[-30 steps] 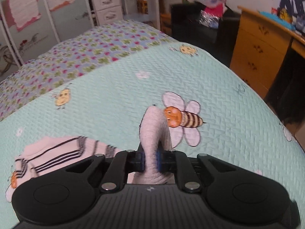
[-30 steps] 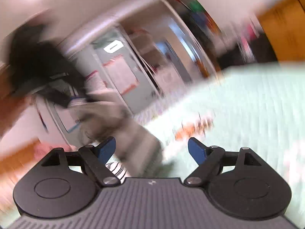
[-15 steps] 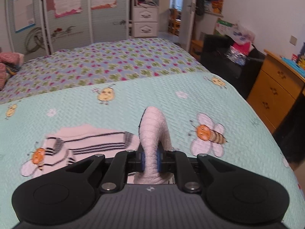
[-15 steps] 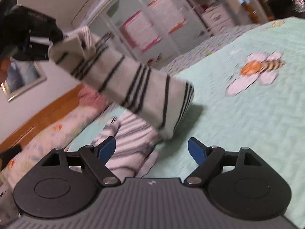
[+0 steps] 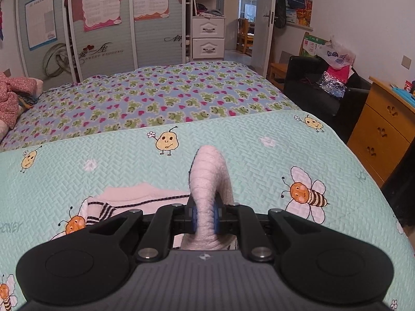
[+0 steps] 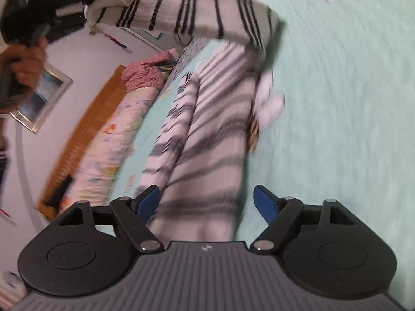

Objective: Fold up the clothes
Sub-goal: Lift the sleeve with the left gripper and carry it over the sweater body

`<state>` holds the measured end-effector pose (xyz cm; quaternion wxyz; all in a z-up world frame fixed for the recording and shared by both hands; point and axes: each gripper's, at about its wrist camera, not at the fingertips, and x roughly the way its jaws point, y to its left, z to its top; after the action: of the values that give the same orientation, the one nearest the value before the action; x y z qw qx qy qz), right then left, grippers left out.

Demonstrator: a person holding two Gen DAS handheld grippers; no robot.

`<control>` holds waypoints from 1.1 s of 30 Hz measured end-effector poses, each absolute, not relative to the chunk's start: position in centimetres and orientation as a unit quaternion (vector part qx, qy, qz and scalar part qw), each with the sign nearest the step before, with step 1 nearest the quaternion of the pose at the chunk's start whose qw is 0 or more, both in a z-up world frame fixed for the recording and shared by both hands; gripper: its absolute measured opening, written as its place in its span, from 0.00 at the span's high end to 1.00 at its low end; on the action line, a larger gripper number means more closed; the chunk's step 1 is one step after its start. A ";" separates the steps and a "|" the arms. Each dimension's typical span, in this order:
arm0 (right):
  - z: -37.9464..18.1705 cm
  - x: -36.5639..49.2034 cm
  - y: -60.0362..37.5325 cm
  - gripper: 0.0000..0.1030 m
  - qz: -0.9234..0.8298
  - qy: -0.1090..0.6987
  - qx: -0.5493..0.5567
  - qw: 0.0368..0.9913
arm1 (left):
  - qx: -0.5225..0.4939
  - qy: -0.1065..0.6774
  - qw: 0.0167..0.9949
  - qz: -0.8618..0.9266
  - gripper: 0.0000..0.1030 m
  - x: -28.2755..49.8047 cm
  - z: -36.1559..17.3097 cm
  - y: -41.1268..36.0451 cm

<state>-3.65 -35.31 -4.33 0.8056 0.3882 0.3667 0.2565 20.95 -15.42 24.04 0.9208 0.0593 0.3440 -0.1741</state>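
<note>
Sleeve lifted, hem next

Your left hand-held gripper [image 5: 205,216] clamps the striped sweater [image 6: 207,129] sleeve above the bed [image 5: 259,155]; your right hand-held gripper [image 6: 206,199] is closing around its hem, untouched; grasp it next.

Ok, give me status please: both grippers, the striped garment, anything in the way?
Left gripper shut on striped garment, one end lifted. Right gripper closing, garment between the jaws, not pinched. Nothing in the way on the bedcover.

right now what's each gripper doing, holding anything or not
left gripper: shut on a fold of the white knit sweater with black stripes.
right gripper: jaws closing around the sweater's lower part, pads not pressing on it yet.
</note>
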 end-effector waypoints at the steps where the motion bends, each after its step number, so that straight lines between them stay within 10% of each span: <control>1: -4.6 -4.1 -35.4 0.35 0.255 0.371 0.395 0.801 | 0.058 0.345 0.920 -0.176 0.89 21.1 24.0 -15.2; 7: -4.0 -6.9 -32.9 0.55 0.209 0.381 0.357 0.827 | 0.031 0.346 0.917 -0.199 0.89 22.1 24.5 -14.0; 10: -3.9 -7.0 -31.7 0.89 0.185 0.390 0.344 0.834 | 0.025 0.340 0.918 -0.205 0.89 22.0 25.1 -13.4; 33: 1.9 -6.6 -14.3 0.84 0.253 0.412 0.002 0.875 | -0.125 0.321 0.935 -0.088 0.88 23.9 22.8 8.1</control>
<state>-6.63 -14.30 1.91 0.8753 0.0021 0.4123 0.2526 23.87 8.09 22.83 0.9348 -0.1250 0.3207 -0.0880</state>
